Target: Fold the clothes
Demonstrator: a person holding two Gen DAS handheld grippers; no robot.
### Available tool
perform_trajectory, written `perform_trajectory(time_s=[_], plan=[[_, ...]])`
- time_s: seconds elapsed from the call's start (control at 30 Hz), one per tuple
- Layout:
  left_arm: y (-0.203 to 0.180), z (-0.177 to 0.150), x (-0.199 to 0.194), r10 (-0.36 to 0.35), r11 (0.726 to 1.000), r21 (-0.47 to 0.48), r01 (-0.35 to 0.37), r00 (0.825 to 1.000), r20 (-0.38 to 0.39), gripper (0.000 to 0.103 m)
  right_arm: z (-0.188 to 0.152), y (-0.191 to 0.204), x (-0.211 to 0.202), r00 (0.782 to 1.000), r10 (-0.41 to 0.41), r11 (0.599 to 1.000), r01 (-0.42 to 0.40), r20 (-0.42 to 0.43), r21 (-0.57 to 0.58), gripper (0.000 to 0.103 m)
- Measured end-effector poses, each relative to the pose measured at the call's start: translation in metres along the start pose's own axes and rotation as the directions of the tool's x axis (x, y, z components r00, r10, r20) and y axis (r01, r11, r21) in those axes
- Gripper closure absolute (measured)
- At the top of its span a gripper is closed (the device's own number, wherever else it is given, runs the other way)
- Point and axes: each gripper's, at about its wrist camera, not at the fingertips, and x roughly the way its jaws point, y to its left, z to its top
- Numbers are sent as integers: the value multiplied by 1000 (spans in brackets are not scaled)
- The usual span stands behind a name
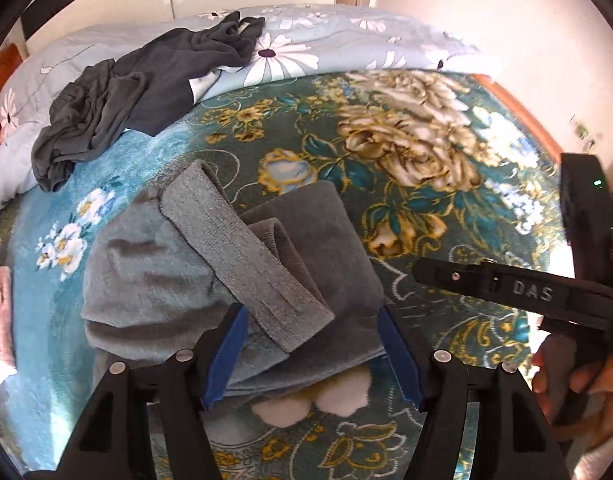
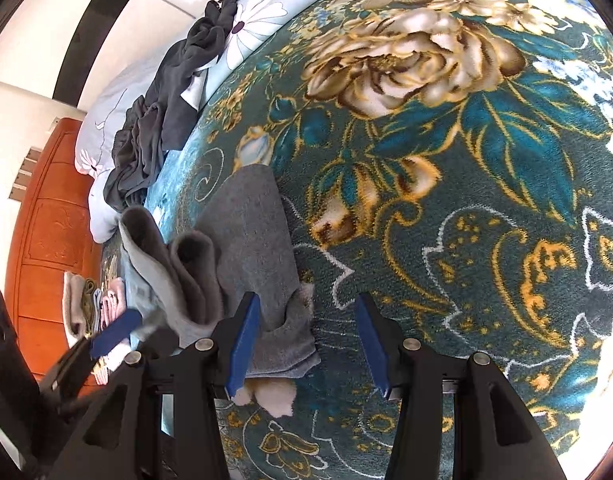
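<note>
A: Teal floral blanket (image 1: 446, 208) covers the bed, with a pale daisy-print quilt (image 1: 290, 52) bunched along its far side and an orange wooden headboard (image 2: 50, 216) beyond.

B: Where is the clothing?

A: A grey fleece garment (image 1: 158, 280) lies partly folded on the blanket, a ribbed grey band (image 1: 242, 256) lying diagonally across its top. A dark grey garment (image 1: 118, 104) sits crumpled, well apart, half on the quilt.

B: And the left gripper (image 1: 314, 344)?

A: Its blue pads (image 1: 230, 352) stand wide, one on each side of the folded grey fleece garment's near edge. They straddle the cloth without pressing it.

B: The right gripper (image 2: 306, 344)?

A: Open at a moderate width. Its left pad sits over the garment's near right edge; the other hangs over bare blanket. Nothing is pinched between them.

B: Anything else?

A: A small stack of folded cloths (image 2: 94, 300) rests near the headboard. A hand (image 1: 586, 384) grips the right gripper's handle at the left wrist view's edge.
</note>
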Motion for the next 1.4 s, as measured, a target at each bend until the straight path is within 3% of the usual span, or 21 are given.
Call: perform_trajectory(time_s=[0.1, 0.13, 0.23, 0.3, 0.47, 0.57, 0.7, 0.83, 0.93, 1.0, 1.07, 1.2, 1.3, 1.4], plan=[[42, -4, -26, -76, 987, -136, 86, 994, 77, 32, 1, 2, -7, 999, 26, 1000, -26, 23, -14, 53], [61, -4, -31, -68, 975, -203, 88, 993, 101, 32, 1, 4, -8, 999, 36, 999, -35, 21, -27, 53], [127, -8, -34, 55, 900, -436, -7, 994, 99, 31, -1, 15, -7, 996, 86, 994, -86, 2, -66, 52], [159, -14, -23, 89, 855, -516, -56, 995, 40, 31, -4, 27, -1, 993, 116, 988, -117, -19, -97, 51], [180, -47, 7, 159, 820, -540, -189, 982, -102, 30, -8, 62, 25, 990, 115, 978, -126, -77, -167, 51], [185, -74, 25, 93, 786, -592, -177, 981, -170, 31, -6, 89, 31, 990, 112, 958, -129, -81, -256, 51], [189, -81, 21, 44, 760, -636, -134, 987, -156, 30, 3, 110, 47, 993, 86, 944, -105, -74, -311, 51], [193, -88, 19, 0, 735, -671, -98, 990, -145, 30, 3, 117, 60, 988, 108, 960, -133, -111, -248, 51], [202, -95, 21, -48, 693, -719, -57, 991, -125, 30, -7, 131, 50, 997, 56, 947, -67, -44, -313, 51], [205, -96, 22, -67, 677, -735, -45, 990, -122, 30, -9, 147, 45, 999, 41, 913, -45, -20, -405, 51], [204, -94, 21, -60, 685, -727, -48, 991, -123, 30, -2, 157, 52, 999, 22, 879, -35, -33, -476, 51], [200, -92, 17, -41, 706, -706, -52, 993, -115, 30, 21, 158, 80, 989, 82, 874, -132, -126, -467, 51], [204, -94, 18, -49, 692, -720, -48, 992, -113, 30, 35, 157, 100, 967, 144, 879, -224, -212, -422, 47], [209, -95, 17, -57, 676, -735, -40, 993, -107, 30, 41, 153, 117, 949, 168, 901, -257, -265, -349, 43]])
